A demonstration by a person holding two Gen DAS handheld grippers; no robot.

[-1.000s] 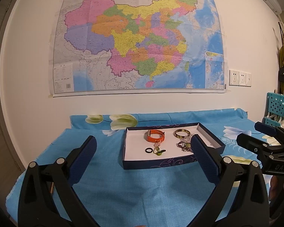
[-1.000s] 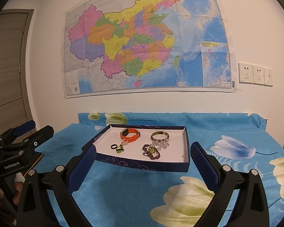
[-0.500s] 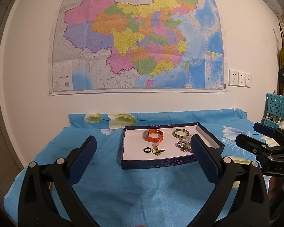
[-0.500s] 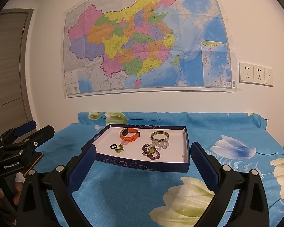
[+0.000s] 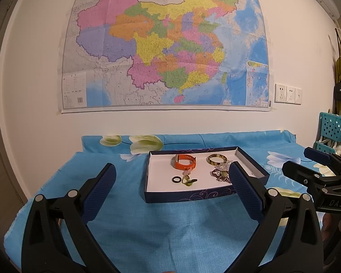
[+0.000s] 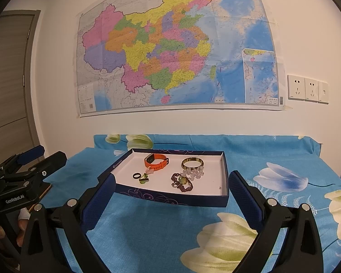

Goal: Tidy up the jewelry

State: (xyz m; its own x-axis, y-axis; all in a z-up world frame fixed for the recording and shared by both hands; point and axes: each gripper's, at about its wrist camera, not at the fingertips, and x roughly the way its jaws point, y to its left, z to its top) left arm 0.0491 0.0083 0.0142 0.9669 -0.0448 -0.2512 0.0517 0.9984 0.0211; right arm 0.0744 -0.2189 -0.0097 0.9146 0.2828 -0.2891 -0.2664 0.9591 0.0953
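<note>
With both tools held low at the near edge of the tabletop (image 6: 147, 232), nothing is gripped: the left tool (image 5: 170, 182) has its jaws spread wide and empty, and the right tool (image 6: 171, 187) is likewise spread and empty. Just beyond the fingertips sits a shallow navy box (image 6: 170, 199) with a white floor, resting on the blue floral cloth. All visible jewelry lies inside it: a small black ring (image 6: 136, 175) and a green pendant (image 6: 143, 179) near the front left, a dark beaded bracelet (image 6: 181, 182) front centre, an orange wristband (image 6: 156, 161) behind, a gold bangle (image 6: 192, 162) with a clear bead strand (image 6: 193, 172) touching its near side. No item remains loose on the cloth. Judgement: collection looks done; any sorting within the box is not yet started. Behind, a wall map (image 6: 177, 47) hangs over the far edge.
</note>
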